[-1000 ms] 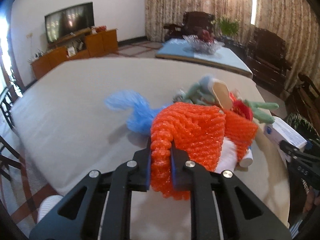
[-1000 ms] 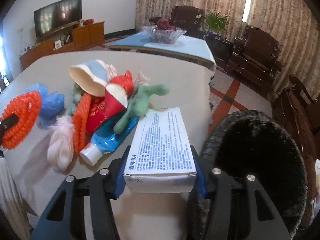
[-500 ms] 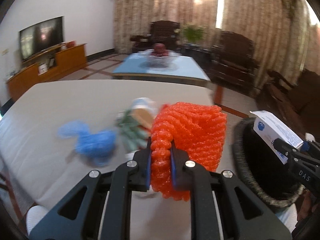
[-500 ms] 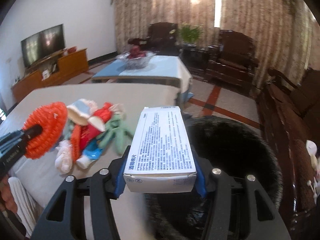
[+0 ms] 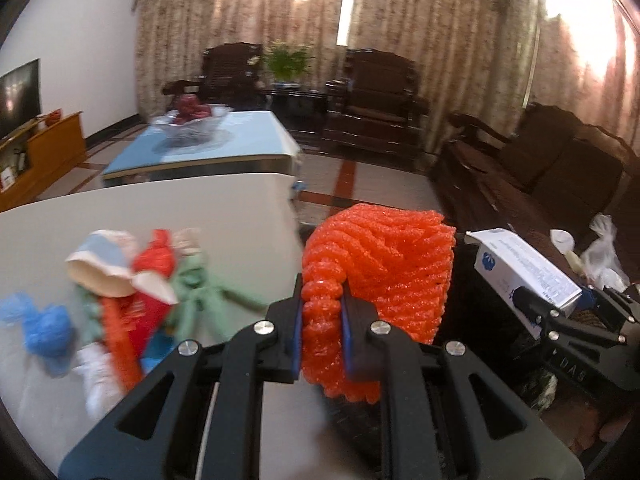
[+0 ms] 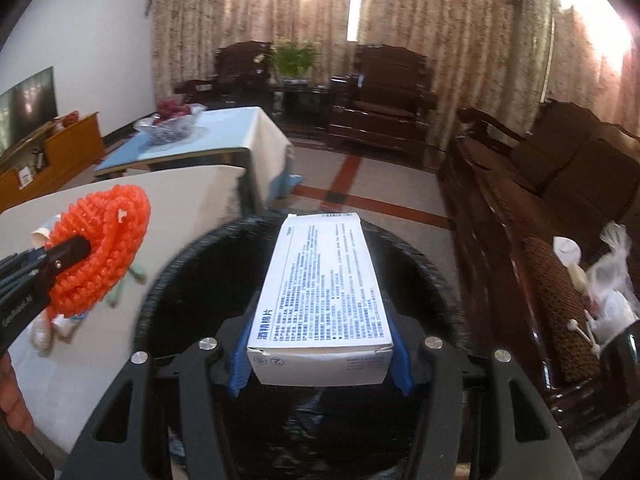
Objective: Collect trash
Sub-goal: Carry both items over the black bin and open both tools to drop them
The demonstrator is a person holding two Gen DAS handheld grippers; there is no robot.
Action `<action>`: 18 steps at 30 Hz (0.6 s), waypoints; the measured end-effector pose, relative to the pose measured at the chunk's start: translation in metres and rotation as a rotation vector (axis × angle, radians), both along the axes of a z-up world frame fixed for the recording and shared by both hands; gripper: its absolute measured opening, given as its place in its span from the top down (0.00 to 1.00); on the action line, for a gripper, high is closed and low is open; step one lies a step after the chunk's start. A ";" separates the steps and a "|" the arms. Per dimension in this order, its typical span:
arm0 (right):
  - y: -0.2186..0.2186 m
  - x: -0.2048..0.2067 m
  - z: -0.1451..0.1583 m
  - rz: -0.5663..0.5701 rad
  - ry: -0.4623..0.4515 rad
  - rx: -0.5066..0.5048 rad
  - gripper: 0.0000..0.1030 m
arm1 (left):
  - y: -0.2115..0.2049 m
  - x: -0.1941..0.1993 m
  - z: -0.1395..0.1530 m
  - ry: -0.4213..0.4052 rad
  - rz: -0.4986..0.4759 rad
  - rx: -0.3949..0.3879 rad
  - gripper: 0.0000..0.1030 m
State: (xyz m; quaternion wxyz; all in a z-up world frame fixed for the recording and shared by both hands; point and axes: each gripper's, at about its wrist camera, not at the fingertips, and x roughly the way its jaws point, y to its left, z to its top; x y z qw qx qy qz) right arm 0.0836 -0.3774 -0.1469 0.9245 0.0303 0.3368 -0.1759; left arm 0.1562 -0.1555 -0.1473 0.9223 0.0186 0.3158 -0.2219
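Backlit curtains (image 5: 440, 40) blown out; motion blur; dark fisheye corners.

- The orange foam net (image 5: 384, 276) looks like soft plastic foam mesh, knobbly and faintly glistening.
- The white box (image 6: 324, 280) is matt cardboard, smooth, printed with fine dark text.
- Both grippers, the left gripper (image 5: 322, 328) and the right gripper (image 6: 320, 356), are matt black plastic with bright metal screw heads; their jaws carry smooth blue pads.
- The bin (image 6: 192, 248) has a rough, fuzzy black rim and a glossy dark lining.
- The tabletop (image 5: 160, 208) is covered in smooth, matt, pale cloth.
- The armchairs (image 5: 372, 96) are dark polished wood.
- The curtains (image 6: 440, 40) are textured, patterned cloth.
- The floor (image 6: 360, 184) is glossy tile.
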 end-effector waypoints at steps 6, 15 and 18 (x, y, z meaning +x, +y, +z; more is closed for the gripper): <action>-0.020 -0.009 -0.007 -0.056 0.025 -0.064 0.42 | -0.027 0.009 -0.007 0.016 -0.061 -0.020 0.40; 0.003 -0.006 0.000 -0.033 -0.033 -0.093 0.06 | 0.032 -0.004 0.011 -0.028 0.055 -0.016 0.20; 0.024 0.003 0.005 0.029 -0.061 -0.062 0.06 | 0.073 -0.008 0.015 -0.056 0.146 0.021 0.18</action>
